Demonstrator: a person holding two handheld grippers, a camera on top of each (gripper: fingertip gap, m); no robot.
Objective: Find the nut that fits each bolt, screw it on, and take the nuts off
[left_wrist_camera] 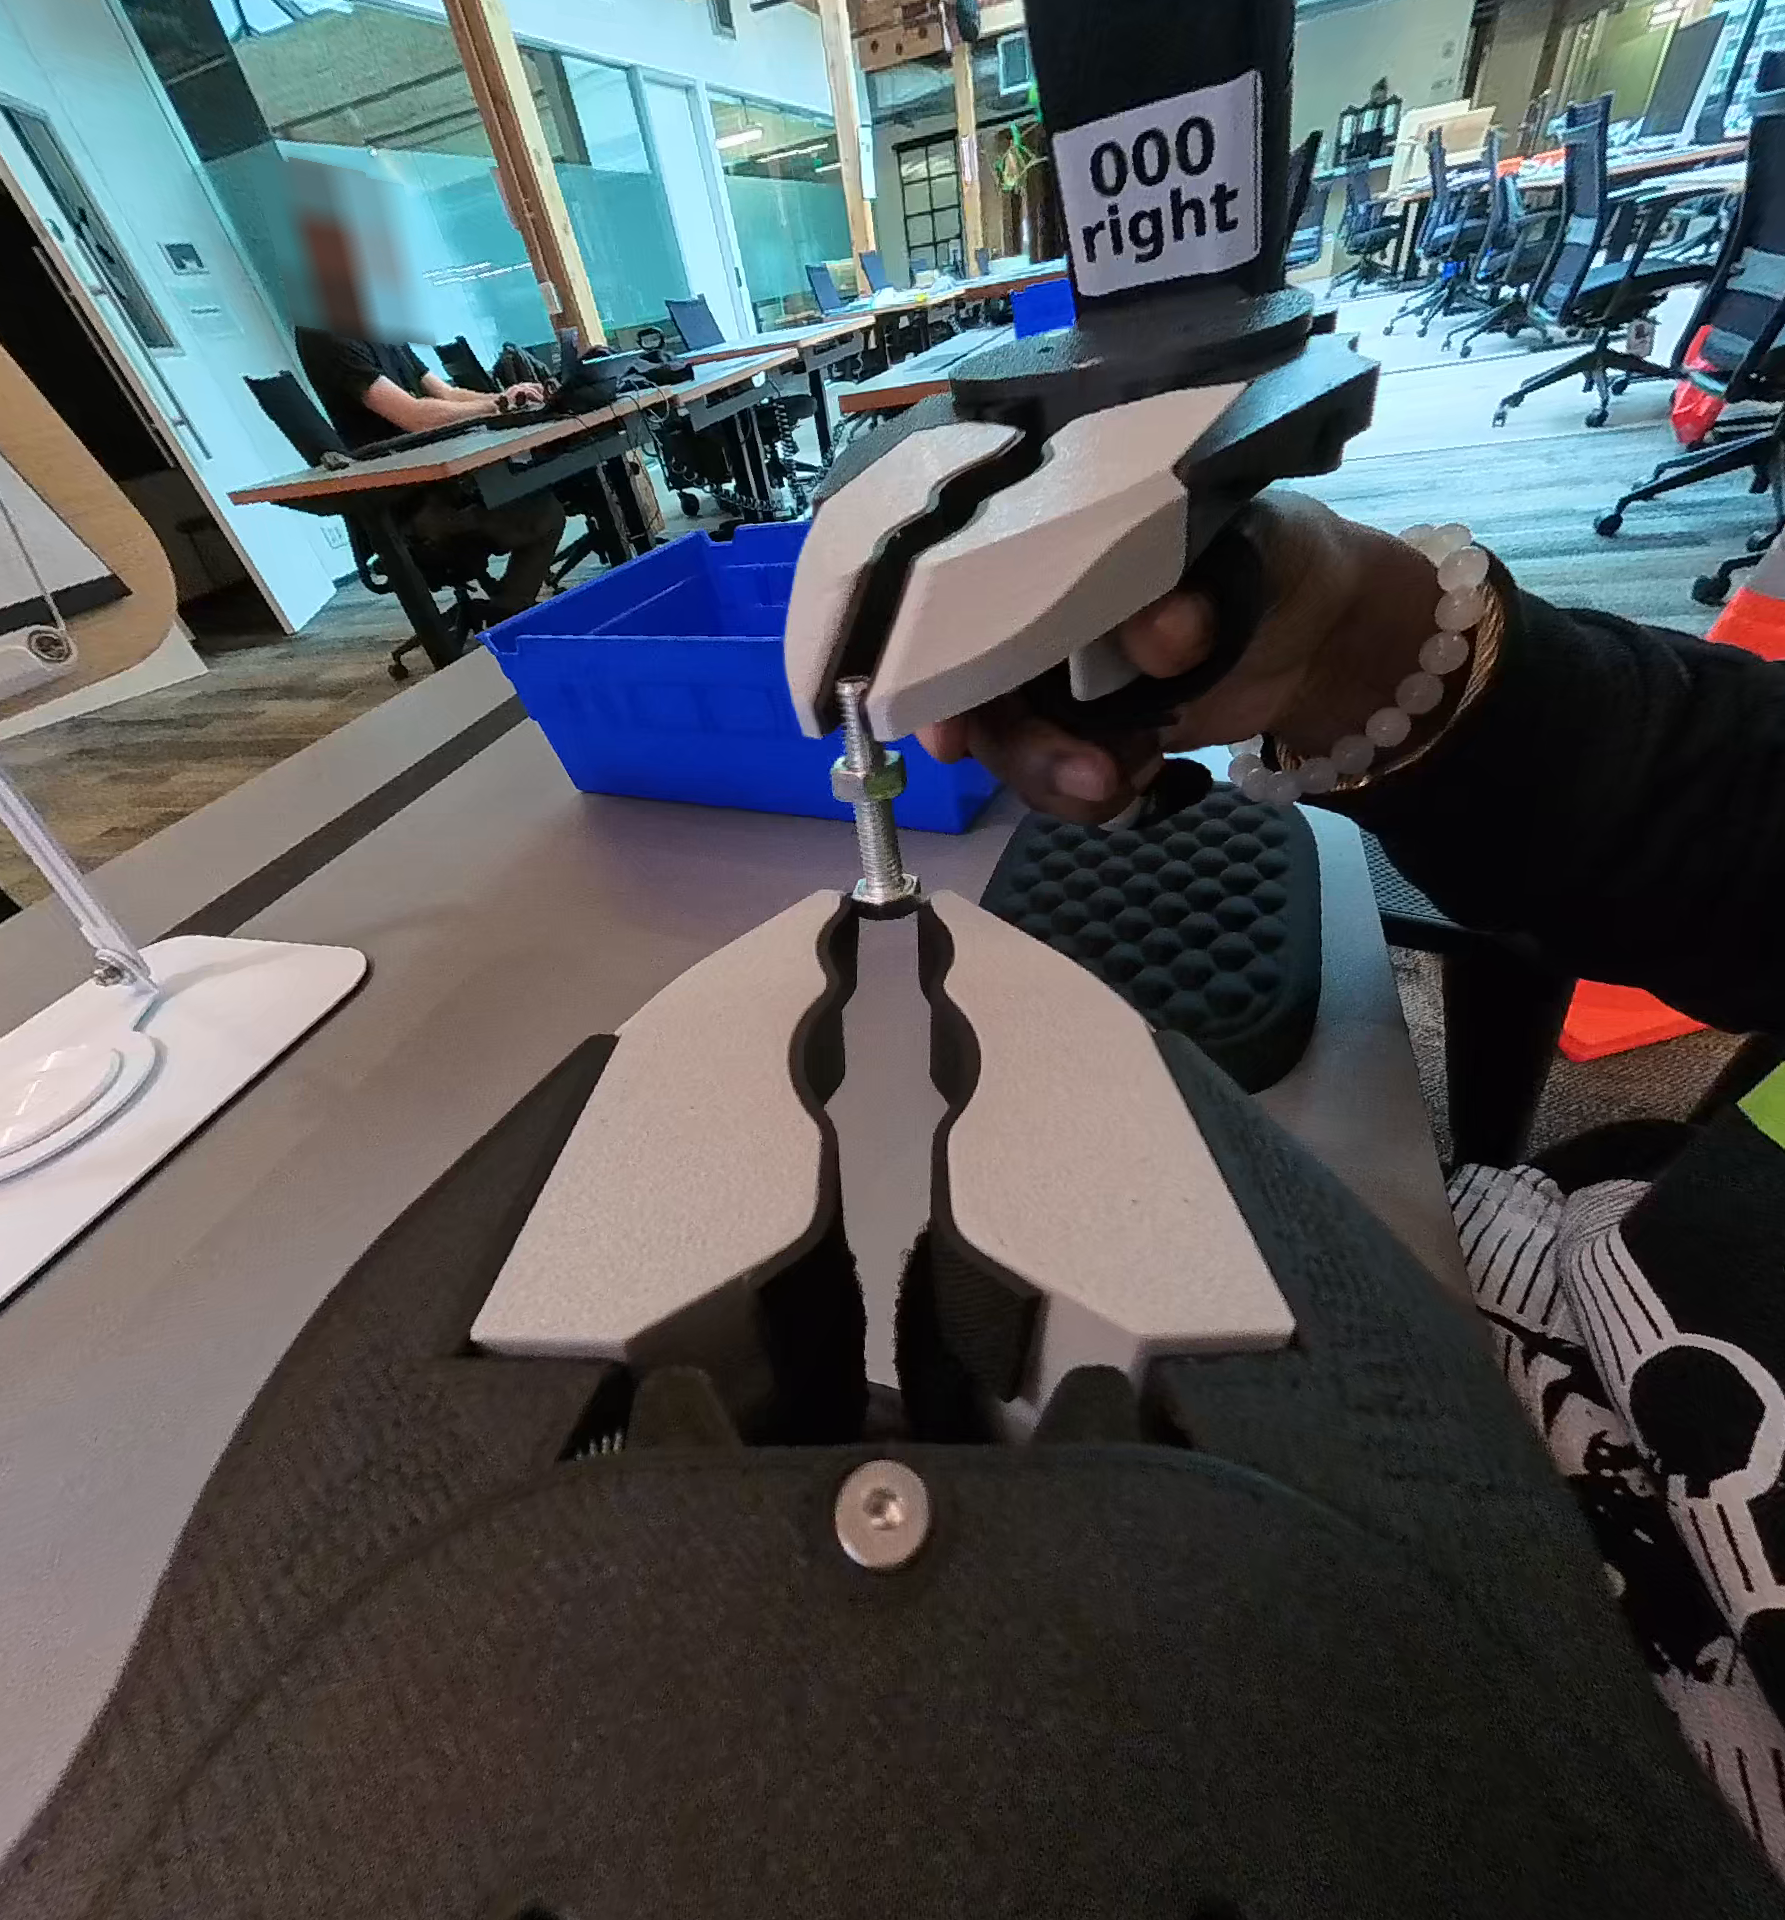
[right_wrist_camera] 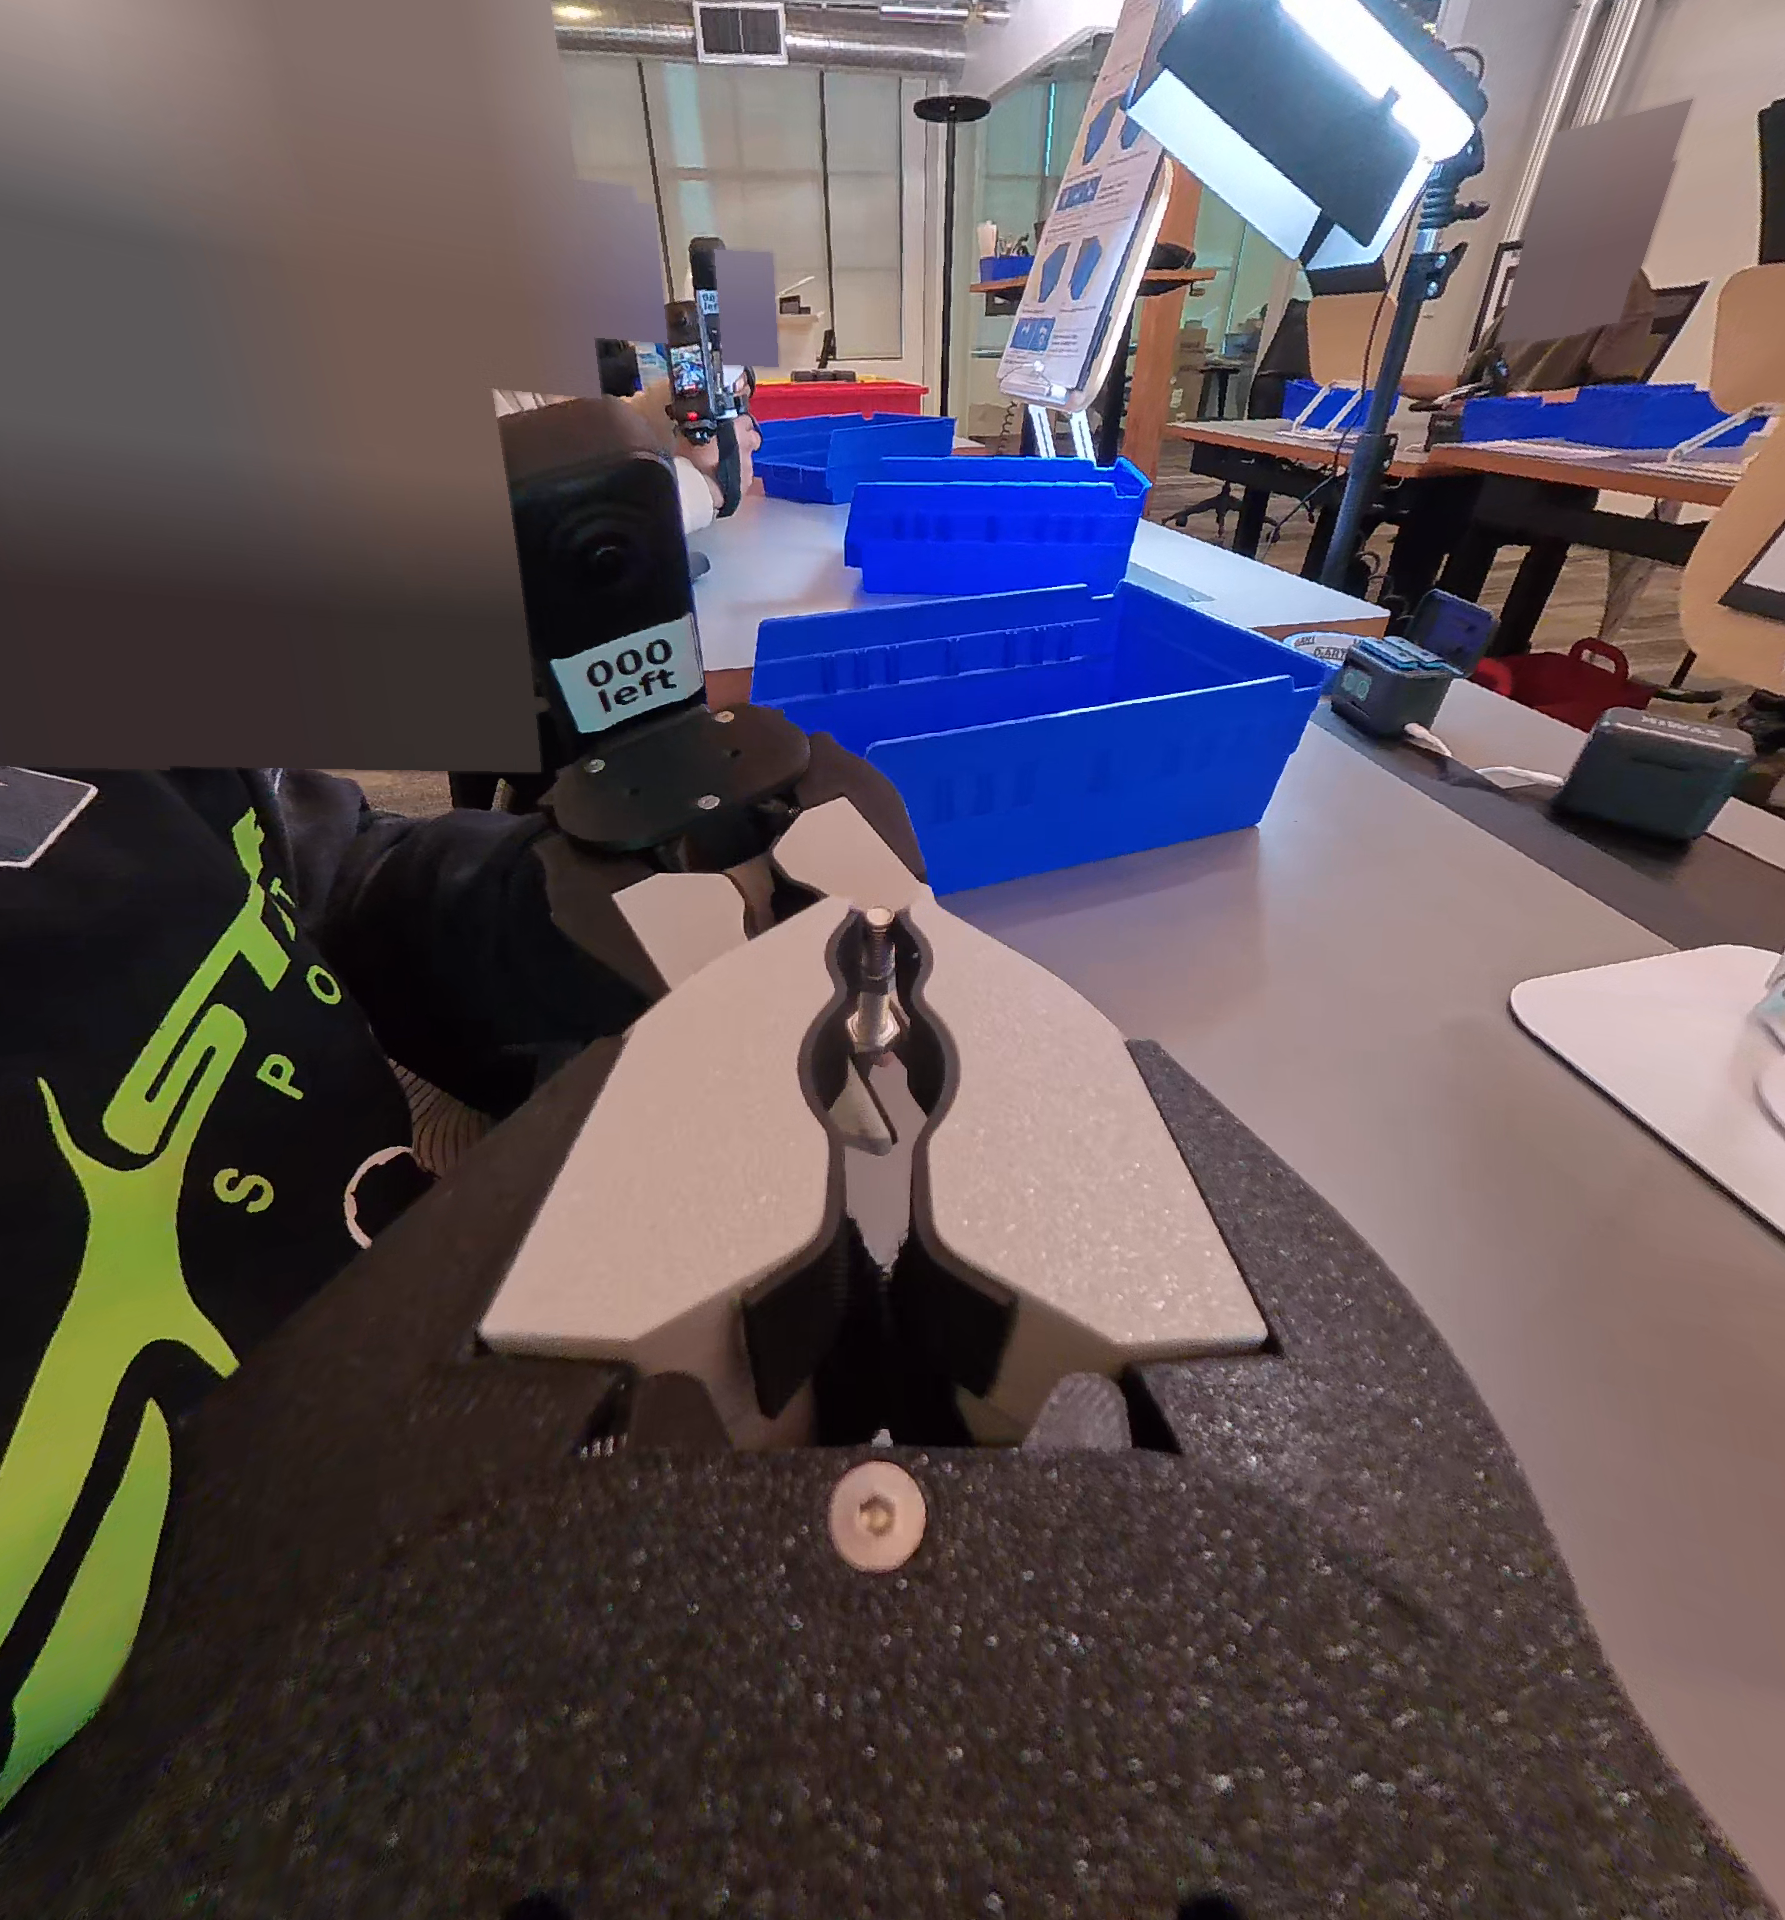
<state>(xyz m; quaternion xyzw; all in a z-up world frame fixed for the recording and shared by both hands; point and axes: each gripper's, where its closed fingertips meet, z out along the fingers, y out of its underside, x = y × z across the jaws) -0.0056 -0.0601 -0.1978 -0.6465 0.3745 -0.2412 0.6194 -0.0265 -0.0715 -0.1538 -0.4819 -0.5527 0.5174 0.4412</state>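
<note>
Threaded silver steel bolt [left_wrist_camera: 872,821], held at both ends above the grey tabletop [left_wrist_camera: 431,997].
Left gripper [left_wrist_camera: 886,902] clamps the head end; right gripper [left_wrist_camera: 852,698] pinches the tip; silver hex nut [left_wrist_camera: 865,777] sits mid-shaft; blue plastic bin [left_wrist_camera: 680,675] behind.

White labels [left_wrist_camera: 1158,187] on both claw mounts

Both claws [left_wrist_camera: 883,902] [right_wrist_camera: 872,914] have grey fingers on black textured bodies; behind them, black sleeves [left_wrist_camera: 1636,790] and a white bead bracelet [left_wrist_camera: 1428,665].
</note>
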